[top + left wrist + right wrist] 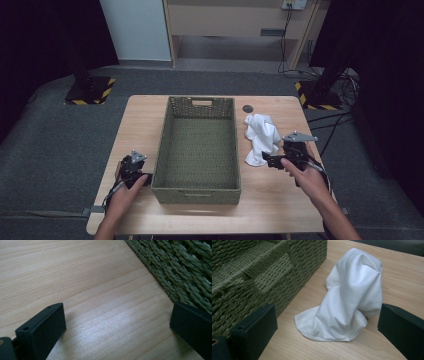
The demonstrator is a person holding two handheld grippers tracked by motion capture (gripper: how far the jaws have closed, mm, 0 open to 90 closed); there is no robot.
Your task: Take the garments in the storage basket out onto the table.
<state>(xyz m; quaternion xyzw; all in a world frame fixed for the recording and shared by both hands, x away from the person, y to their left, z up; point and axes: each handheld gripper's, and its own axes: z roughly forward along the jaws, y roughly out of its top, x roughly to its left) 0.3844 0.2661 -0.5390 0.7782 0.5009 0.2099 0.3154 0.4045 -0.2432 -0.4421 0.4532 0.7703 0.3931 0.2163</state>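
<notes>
A crumpled white cloth lies on the wooden table, just right of a green woven basket that has nothing in it. My right gripper sits at the cloth's near edge, open, and in the right gripper view the cloth stands heaped between and ahead of its jaws, untouched. My left gripper rests low over the table left of the basket, open. Its own view has bare wood between the jaws and the basket wall at upper right.
A small dark round disc lies on the table behind the cloth. Stand bases with yellow-black tape sit on the grey floor beyond the table. Cables trail at the right.
</notes>
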